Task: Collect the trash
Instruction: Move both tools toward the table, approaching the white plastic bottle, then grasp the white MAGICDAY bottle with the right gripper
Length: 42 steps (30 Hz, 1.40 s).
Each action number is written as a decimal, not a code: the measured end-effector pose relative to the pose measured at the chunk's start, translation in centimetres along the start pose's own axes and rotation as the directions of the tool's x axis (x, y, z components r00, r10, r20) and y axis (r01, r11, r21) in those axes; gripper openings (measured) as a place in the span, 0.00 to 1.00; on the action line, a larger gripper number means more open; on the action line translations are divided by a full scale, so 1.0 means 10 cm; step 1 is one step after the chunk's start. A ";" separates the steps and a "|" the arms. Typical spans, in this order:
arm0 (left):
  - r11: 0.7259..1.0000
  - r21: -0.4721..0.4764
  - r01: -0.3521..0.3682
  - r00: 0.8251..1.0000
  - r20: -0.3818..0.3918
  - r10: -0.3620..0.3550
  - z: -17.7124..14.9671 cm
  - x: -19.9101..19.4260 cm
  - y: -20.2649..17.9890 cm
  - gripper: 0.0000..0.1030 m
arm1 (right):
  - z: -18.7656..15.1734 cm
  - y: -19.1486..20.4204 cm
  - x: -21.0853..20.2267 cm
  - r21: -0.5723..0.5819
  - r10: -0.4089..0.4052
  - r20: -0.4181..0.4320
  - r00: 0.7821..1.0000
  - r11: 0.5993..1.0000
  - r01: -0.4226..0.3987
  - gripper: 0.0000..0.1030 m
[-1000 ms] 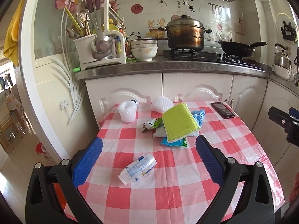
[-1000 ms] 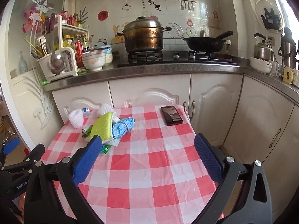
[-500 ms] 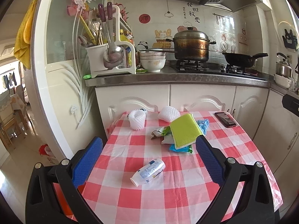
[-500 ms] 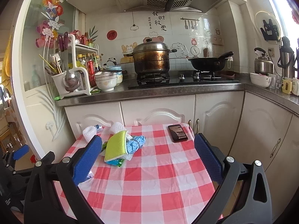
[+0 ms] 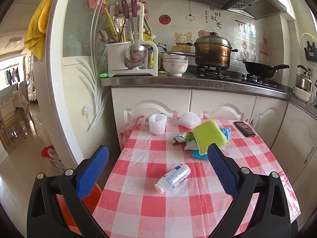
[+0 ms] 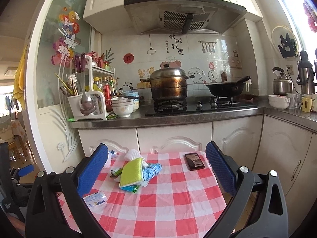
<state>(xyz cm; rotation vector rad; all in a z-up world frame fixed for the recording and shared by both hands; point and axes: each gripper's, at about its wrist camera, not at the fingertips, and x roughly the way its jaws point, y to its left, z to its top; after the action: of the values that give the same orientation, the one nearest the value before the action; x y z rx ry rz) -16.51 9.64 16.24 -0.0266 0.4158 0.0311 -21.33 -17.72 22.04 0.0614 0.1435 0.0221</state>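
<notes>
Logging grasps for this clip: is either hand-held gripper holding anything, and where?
Nothing held. The left hand-held gripper and the right hand-held gripper are both open above the table.

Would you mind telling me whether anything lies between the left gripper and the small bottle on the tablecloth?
Nothing visible does. The bottle lies on its side, alone on bare tablecloth, ahead of the open left gripper. The sponge pile sits farther back.
</notes>
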 end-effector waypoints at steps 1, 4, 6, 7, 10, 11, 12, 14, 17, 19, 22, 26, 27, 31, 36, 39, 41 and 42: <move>1.000 -0.007 -0.006 1.000 -0.011 0.006 -0.01 0.02 0.09 0.95 | -0.03 0.02 0.01 -0.012 0.004 0.010 1.000 1.000 -0.003 0.97; 0.998 -0.044 -0.035 0.999 -0.042 0.034 -0.04 0.08 0.37 0.95 | -0.16 0.04 0.17 -0.005 0.054 -0.040 0.998 0.999 -0.054 0.97; 0.996 -0.083 -0.045 0.998 -0.055 0.040 -0.08 0.10 0.54 0.95 | -0.26 0.08 0.27 0.019 0.116 -0.076 0.990 0.993 -0.115 0.97; 0.993 -0.109 -0.049 0.997 -0.063 0.042 -0.11 0.11 0.64 0.95 | -0.31 0.11 0.32 0.025 0.136 -0.095 0.986 0.991 -0.134 0.96; 0.987 -0.143 -0.066 0.995 -0.082 0.055 -0.19 0.14 0.80 0.95 | -0.50 0.20 0.48 0.055 0.199 -0.155 0.968 0.980 -0.193 0.96; 0.986 -0.150 -0.070 0.994 -0.091 0.056 -0.21 0.17 0.84 0.95 | -0.55 0.22 0.53 0.065 0.215 -0.177 0.960 0.976 -0.207 0.97; 0.985 -0.157 -0.070 0.993 -0.102 0.054 -0.23 0.20 0.87 0.95 | -0.63 0.26 0.62 0.080 0.249 -0.219 0.944 0.968 -0.237 0.97; 0.983 -0.173 -0.058 0.993 -0.114 0.038 -0.27 0.25 0.90 0.95 | -0.76 0.34 0.77 0.104 0.304 -0.284 0.909 0.953 -0.286 0.96; 0.983 -0.181 0.017 0.989 -0.143 -0.044 -0.37 0.34 0.87 0.95 | -0.95 0.47 1.02 0.180 0.391 -0.386 0.836 0.920 -0.347 0.96; 0.990 -0.133 0.047 0.985 -0.160 -0.068 -0.46 0.40 0.79 0.95 | -1.05 0.55 1.14 0.216 0.425 -0.428 0.798 0.905 -0.366 0.96; 0.992 -0.101 0.072 0.979 -0.183 -0.090 -0.59 0.48 0.73 0.95 | -1.18 0.66 1.33 0.295 0.475 -0.481 0.737 0.879 -0.374 0.96; 0.983 -0.120 0.140 0.961 -0.223 -0.164 -0.75 0.63 0.69 0.95 | -1.41 0.87 1.58 0.411 0.566 -0.535 0.627 0.823 -0.392 0.96; 0.985 -0.106 0.135 0.962 -0.226 -0.156 -0.78 0.67 0.66 0.95 | -1.46 0.92 1.64 0.432 0.583 -0.546 0.602 0.812 -0.394 0.96; 0.988 -0.091 0.125 0.963 -0.230 -0.143 -0.85 0.75 0.71 0.95 | -1.58 1.09 1.87 0.469 0.592 -0.586 0.553 0.805 -0.364 0.95; 0.990 -0.100 0.097 0.969 -0.218 -0.117 -0.83 0.80 0.87 0.95 | -1.69 1.19 2.16 0.499 0.576 -0.629 0.523 0.814 -0.296 0.93; 0.993 -0.093 0.071 0.974 -0.208 -0.089 -0.81 0.81 0.93 0.95 | -1.79 1.28 2.26 0.507 0.571 -0.656 0.493 0.818 -0.272 0.81; 0.994 -0.093 0.063 0.975 -0.208 -0.081 -0.81 0.83 0.95 0.95 | -1.80 1.33 2.31 0.482 0.548 -0.671 0.500 0.834 -0.269 0.77; 0.993 -0.096 0.062 0.974 -0.210 -0.081 -0.81 0.85 0.96 0.95 | -1.81 1.36 2.35 0.471 0.537 -0.680 0.499 0.841 -0.264 0.77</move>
<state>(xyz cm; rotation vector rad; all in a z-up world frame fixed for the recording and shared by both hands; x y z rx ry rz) -12.38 19.17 5.25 -0.1336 0.6284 -0.0246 -0.89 -2.44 1.69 0.4108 1.0599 0.5265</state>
